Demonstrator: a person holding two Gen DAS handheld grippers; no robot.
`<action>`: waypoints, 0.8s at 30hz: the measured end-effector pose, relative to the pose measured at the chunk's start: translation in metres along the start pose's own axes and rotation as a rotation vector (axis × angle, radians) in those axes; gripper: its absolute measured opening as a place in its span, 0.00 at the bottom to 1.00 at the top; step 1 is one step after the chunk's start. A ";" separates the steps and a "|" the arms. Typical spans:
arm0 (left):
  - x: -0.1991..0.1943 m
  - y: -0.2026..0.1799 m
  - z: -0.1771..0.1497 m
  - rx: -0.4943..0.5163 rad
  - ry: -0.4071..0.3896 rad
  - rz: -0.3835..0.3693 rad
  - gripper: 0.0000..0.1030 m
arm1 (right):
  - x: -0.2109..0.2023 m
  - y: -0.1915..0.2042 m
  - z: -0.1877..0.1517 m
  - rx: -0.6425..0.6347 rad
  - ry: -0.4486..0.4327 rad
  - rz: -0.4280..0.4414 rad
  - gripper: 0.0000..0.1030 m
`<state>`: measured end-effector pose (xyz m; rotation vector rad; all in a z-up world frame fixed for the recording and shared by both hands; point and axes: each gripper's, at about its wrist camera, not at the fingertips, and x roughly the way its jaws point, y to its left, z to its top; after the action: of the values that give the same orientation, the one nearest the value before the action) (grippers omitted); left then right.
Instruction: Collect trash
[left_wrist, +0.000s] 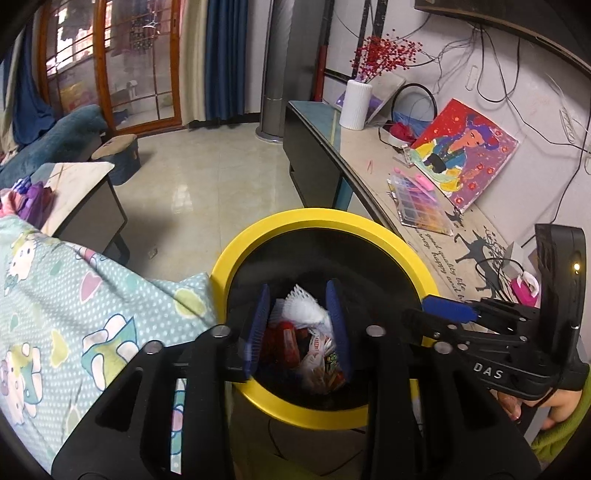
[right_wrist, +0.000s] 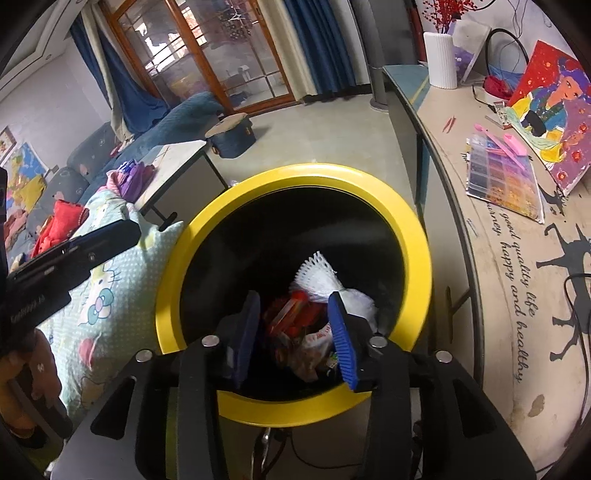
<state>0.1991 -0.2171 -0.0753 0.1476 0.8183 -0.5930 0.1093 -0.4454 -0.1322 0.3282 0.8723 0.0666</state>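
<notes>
While we hold both grippers over the bin (left_wrist: 384, 413), its yellow rim rings a black inside where the trash (left_wrist: 314, 332) sits: a white foam net, red wrappers and crumpled printed packets piled at the bottom. Our left gripper (left_wrist: 300, 325) points down into the opening with its blue pads parted and nothing clamped between them, just the pile showing through the gap. Same deal for the right gripper (right_wrist: 295, 332): released, pads apart, no wrapper in them, trash visible below. From the left wrist view the right gripper pokes in from the right side, a hand (left_wrist: 554, 406) in a green sleeve gripping its handle. A cartoon-cat blanket (left_wrist: 74, 295) lies just left of the bin, touching its rim. To the right runs a long sideboard (left_wrist: 369, 170) with a painting (left_wrist: 469, 155), a bead box (left_wrist: 417, 199) and, at the far end, a white vase (left_wrist: 355, 105) of red sprigs.
</notes>
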 end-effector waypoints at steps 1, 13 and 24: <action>-0.002 0.001 0.000 -0.001 -0.006 0.008 0.47 | -0.002 0.001 0.000 -0.008 -0.005 -0.004 0.41; -0.038 0.014 -0.003 -0.045 -0.082 0.056 0.89 | -0.033 0.032 0.004 -0.124 -0.142 -0.042 0.79; -0.105 0.037 -0.023 -0.112 -0.228 0.156 0.89 | -0.072 0.085 -0.004 -0.253 -0.294 -0.047 0.94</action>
<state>0.1489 -0.1318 -0.0192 0.0394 0.6108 -0.4069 0.0665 -0.3773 -0.0552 0.0766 0.5711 0.0814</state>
